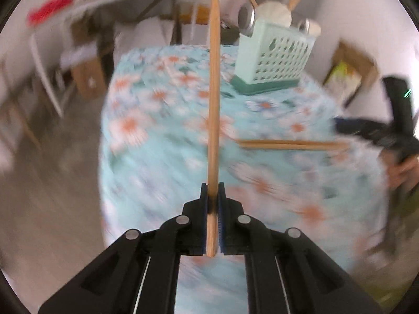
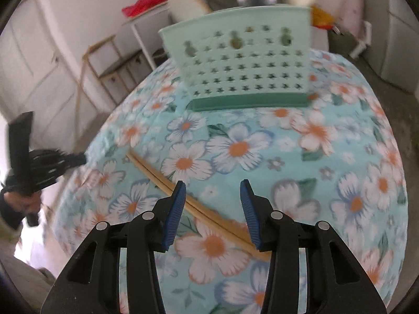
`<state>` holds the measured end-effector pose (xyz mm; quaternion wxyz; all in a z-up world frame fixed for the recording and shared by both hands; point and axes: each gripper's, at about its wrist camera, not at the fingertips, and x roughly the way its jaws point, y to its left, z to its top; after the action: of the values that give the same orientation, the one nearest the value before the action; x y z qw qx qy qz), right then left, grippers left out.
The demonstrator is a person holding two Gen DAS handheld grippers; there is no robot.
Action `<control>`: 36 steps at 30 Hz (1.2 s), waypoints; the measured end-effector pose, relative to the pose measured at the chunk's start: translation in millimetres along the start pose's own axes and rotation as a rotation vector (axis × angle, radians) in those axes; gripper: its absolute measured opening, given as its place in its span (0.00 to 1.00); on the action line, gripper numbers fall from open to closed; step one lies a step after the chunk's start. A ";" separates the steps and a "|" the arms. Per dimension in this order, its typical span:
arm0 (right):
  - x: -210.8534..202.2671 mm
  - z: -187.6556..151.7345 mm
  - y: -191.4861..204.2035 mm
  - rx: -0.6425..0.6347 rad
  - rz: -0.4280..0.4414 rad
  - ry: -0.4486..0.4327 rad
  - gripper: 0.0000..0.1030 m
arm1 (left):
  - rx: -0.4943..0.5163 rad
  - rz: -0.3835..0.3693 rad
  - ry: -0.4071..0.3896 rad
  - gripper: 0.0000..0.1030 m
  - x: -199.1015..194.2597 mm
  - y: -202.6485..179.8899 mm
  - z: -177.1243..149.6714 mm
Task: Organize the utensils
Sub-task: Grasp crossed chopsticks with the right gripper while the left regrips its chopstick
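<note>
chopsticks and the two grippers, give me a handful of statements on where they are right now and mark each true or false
1. The left gripper is shut on a single wooden chopstick. True.
2. The right gripper is clamped on the pair of chopsticks. False: its jaws stand open above the pair, which lies on the floral tablecloth.
3. The utensil caddy is empty. False: utensils stick up out of its top.
4. The caddy is mint green with a darker green base. True.
5. The pair of chopsticks lies inside the caddy. False: it lies flat on the cloth, in front of the caddy and apart from it.
</note>
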<state>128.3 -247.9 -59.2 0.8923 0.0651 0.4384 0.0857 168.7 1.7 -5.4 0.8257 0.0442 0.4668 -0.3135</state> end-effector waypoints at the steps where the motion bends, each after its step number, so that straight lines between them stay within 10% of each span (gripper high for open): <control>1: 2.2 2.7 1.8 -0.003 0.001 0.007 0.40 | -0.059 -0.035 -0.007 0.05 -4.0 -2.7 -7.0; 11: 17.4 9.7 28.6 -0.057 0.070 0.050 0.40 | -0.439 -0.243 0.026 0.13 11.6 -20.0 -56.6; 25: 57.2 10.8 47.2 -0.181 -0.009 0.151 0.07 | -0.294 -0.070 -0.074 0.18 -17.6 -23.2 -35.2; 30: 51.2 1.1 17.8 -0.080 -0.150 0.166 0.00 | -0.210 -0.071 -0.062 0.19 -1.3 -42.4 -20.1; 36: 38.1 -17.2 -7.8 0.049 -0.102 0.145 0.00 | -0.078 -0.060 -0.051 0.21 24.2 -69.3 18.8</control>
<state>138.3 -246.8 -100.5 0.8596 0.0583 0.5064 0.0338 152.9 -72.2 1.0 0.8288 -0.0100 0.4584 -0.3207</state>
